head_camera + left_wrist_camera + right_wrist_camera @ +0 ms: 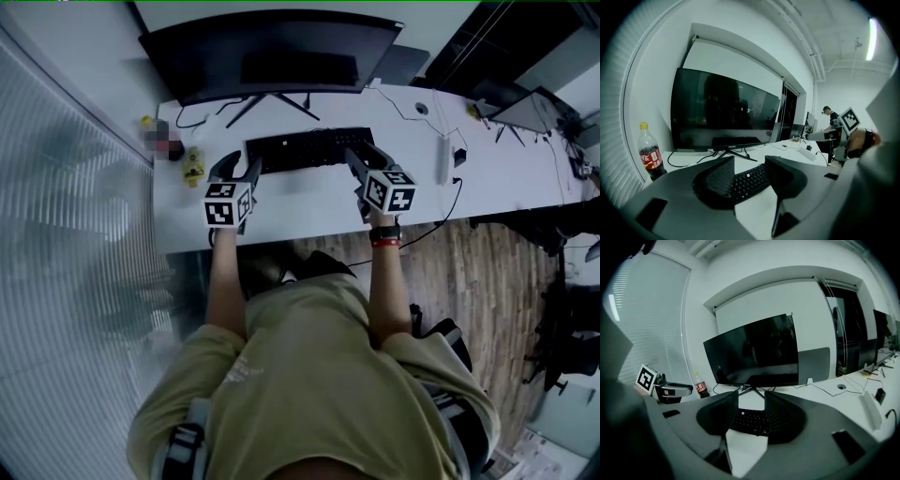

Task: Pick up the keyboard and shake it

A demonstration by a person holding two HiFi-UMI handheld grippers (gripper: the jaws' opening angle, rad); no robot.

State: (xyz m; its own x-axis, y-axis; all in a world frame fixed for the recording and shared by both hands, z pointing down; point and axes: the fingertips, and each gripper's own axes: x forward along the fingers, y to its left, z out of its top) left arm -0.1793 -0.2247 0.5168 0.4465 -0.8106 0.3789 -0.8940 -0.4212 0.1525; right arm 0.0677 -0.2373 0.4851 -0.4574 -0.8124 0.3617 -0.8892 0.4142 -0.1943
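Note:
A black keyboard (309,148) lies flat on the white desk (309,202) in front of the monitor. In the head view my left gripper (239,167) stands at the keyboard's left end and my right gripper (367,157) at its right end. The left gripper (749,161) is open in its own view, and the keyboard (750,180) shows in the gap between the jaws, just beyond them. The right gripper (751,397) is open too, with the keyboard (750,420) lying between and past its jaws. No pad presses on it.
A wide dark monitor (272,52) on a splayed stand sits behind the keyboard. A cola bottle (649,154) stands at the desk's left, near a small yellow object (193,167). A white power strip (444,157) and cables lie to the right. The desk's front edge is close to the person.

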